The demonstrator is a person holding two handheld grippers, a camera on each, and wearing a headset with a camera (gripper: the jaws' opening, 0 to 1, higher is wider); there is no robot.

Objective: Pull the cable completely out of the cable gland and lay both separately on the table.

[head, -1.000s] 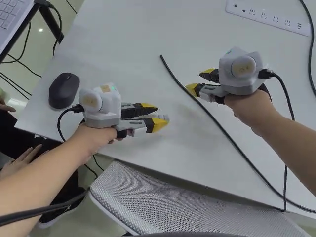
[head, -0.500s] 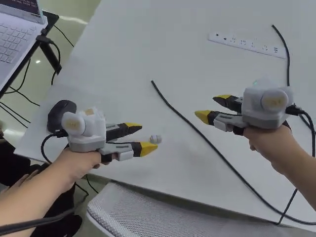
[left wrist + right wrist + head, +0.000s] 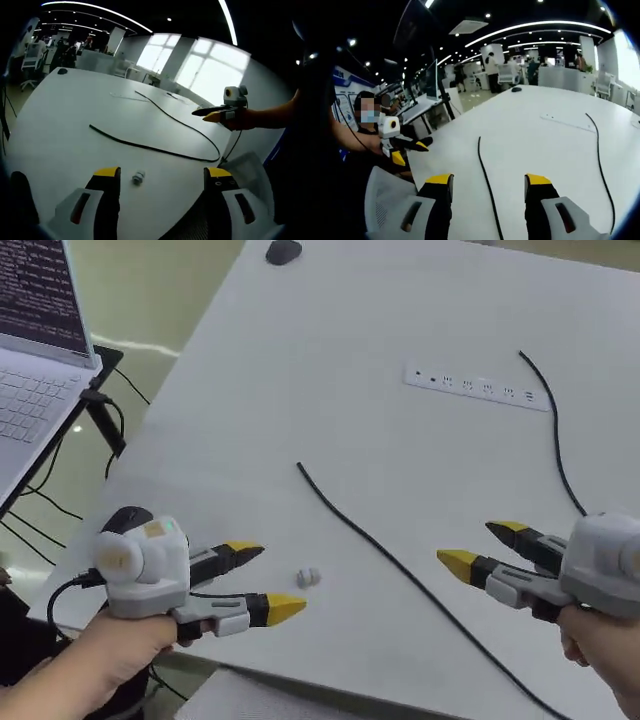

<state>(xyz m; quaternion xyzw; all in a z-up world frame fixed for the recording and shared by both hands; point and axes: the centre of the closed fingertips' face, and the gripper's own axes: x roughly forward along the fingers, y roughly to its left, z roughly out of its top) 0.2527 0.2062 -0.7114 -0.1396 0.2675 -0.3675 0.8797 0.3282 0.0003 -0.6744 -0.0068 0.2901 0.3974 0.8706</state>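
We are holding the left gripper [image 3: 281, 580] low over the near edge of the white bench [image 3: 330, 360], with its fingers [image 3: 245, 551] standing apart and gripping nothing. The cable gland [image 3: 308, 578], a small pale fitting, is lying on the bench just beyond the fingertips, in line with the gap between them. In the left gripper view it is sitting nearer the left-hand finger of that view. We are holding the right gripper [image 3: 466, 543] on the opposite side, its fingers likewise apart and empty. The black cable [image 3: 400, 565] is lying free on the bench, its long axis running diagonally from a far end beyond the gland down to the near edge by the right gripper and passing between the two grippers. In the right gripper view it is running out ahead between that gripper's fingers. Gland and cable are lying apart, not touching. We are judging the separation as complete. The left gripper is nearer the gland and the right nearer the cable, so any withdrawal is calling for a straight pull back without brushing either part.
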